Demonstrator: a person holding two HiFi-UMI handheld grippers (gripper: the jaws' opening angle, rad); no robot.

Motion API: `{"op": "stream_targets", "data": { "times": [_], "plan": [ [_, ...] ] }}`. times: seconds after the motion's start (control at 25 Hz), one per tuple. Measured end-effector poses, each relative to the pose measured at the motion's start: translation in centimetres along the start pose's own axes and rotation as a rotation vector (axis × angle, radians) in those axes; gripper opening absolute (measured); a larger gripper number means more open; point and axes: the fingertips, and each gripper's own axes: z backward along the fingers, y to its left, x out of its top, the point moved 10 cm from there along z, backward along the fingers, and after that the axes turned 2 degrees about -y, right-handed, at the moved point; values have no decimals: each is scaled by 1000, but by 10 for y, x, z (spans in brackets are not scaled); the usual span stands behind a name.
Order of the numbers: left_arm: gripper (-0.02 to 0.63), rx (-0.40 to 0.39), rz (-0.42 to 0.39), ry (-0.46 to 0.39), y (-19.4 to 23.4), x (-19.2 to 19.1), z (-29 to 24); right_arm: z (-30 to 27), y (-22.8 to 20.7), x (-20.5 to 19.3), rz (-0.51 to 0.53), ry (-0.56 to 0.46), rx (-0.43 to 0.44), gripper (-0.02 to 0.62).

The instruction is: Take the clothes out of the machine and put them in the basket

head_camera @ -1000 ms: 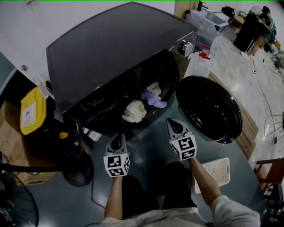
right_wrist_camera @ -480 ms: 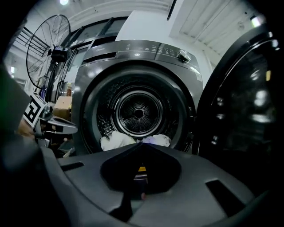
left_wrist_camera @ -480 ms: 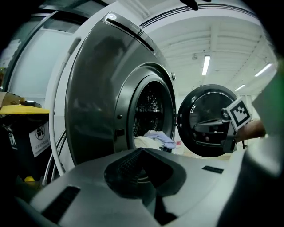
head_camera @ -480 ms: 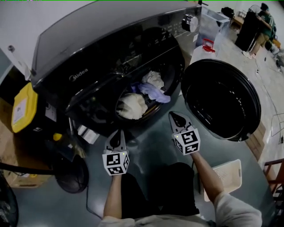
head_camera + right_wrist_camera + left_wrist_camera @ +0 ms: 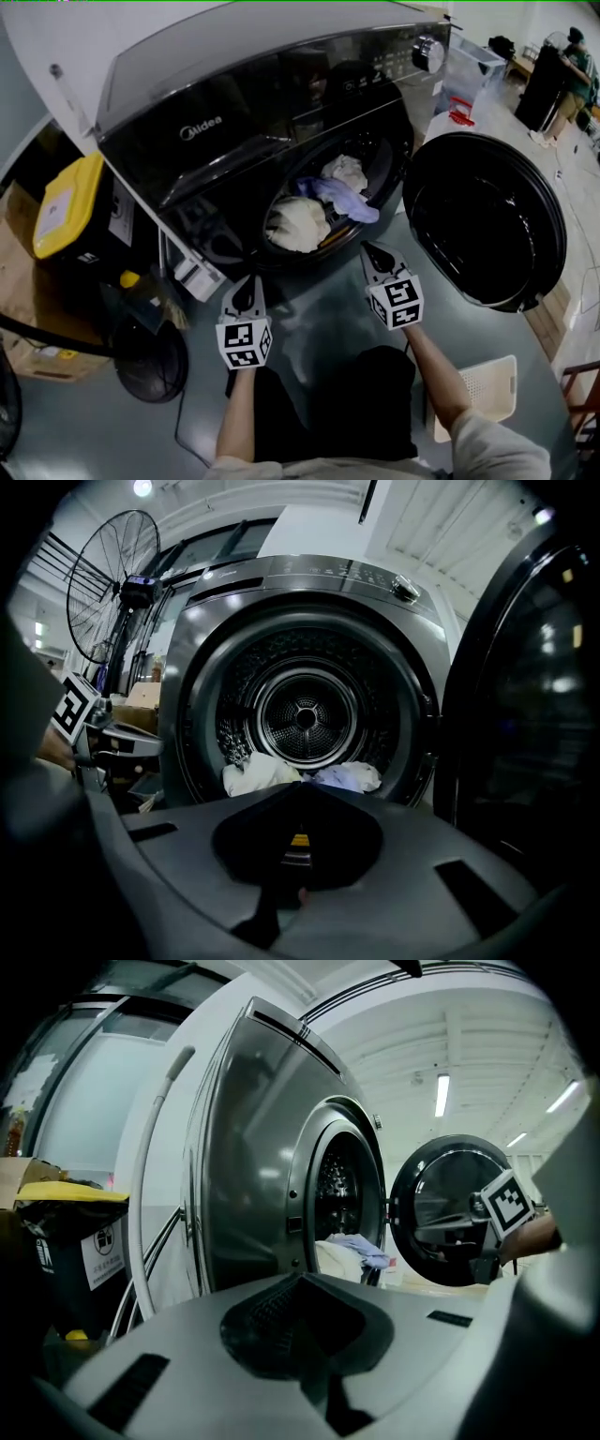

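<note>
Washing machine (image 5: 234, 122): front-loading, dark casing. Its round door (image 5: 483, 220) is swung fully open to the right in the head view.

Clothes (image 5: 298, 223): all inside the drum (image 5: 305, 714), heaped at the lower front of the opening. 3 pieces can be made out: a white bundle on the left, a lilac garment (image 5: 345, 195) draped across the middle toward the rim, and a second white piece (image 5: 347, 171) behind it. None is outside the machine.

Basket (image 5: 478, 394): pale, slotted plastic, on the floor (image 5: 319, 314) at the person's right side, below the open door and well apart from the drum opening. No contents can be seen in the part that shows.

Left claw (image 5: 248, 287): jaws together, nothing between them. It is held in front of the machine, below and left of the opening, touching nothing.

Right claw (image 5: 373, 255): jaws together, empty. It is pointed at the drum, just short of the lower rim, clear of the clothes.

Surroundings: a yellow-lidded bin (image 5: 66, 202) stands to the left of the machine, and a pedestal fan (image 5: 112, 583) stands on that same side.
</note>
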Motion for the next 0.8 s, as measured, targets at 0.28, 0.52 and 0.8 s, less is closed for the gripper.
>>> {"op": "stream_targets", "data": {
  "times": [0.28,0.52,0.8],
  "plan": [
    [18,50,16,-21,18,1,16,-24,22,6,5,-11,56,23],
    [18,90,20,-28,32,0,30,-47,42,8,1,-13,103,23],
    [18,124,33,-30,41,-3,40,-78,58,9,-11,16,203,174]
  ]
}}
